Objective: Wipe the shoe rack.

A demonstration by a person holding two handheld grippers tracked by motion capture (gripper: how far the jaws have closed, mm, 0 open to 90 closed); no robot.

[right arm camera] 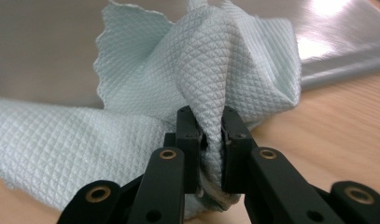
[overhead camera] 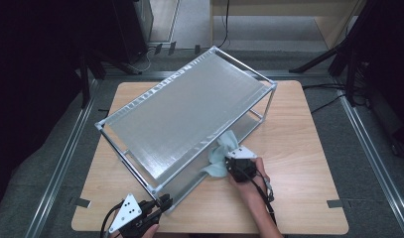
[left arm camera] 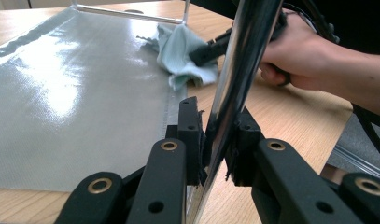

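Left tongs (left arm camera: 215, 140): I am pinching the shiny chrome corner post (left arm camera: 239, 70) of the two-tier metal-framed rack (overhead camera: 189, 111) at its near corner, pads pressed hard on the tube.
Right tongs (right arm camera: 210, 149): I am clamping a bunched fold of the pale green waffle-weave cloth (right arm camera: 197, 84), jaws pressed together on it.
Cloth location: it is lying on the edge of the rack's grey plastic lower shelf sheet (left arm camera: 71, 93), partly trailing onto the light wooden counter (overhead camera: 299, 148).
Risk, grip: the polished post is offering little friction; I judge the rack could be twisting or skidding if I push the cloth hard.
Risk, cloth: only a small fold is being held, so it may be slipping free mid-wipe.
Risk, snag: the cloth's loose corner may be catching on the lower frame rail.
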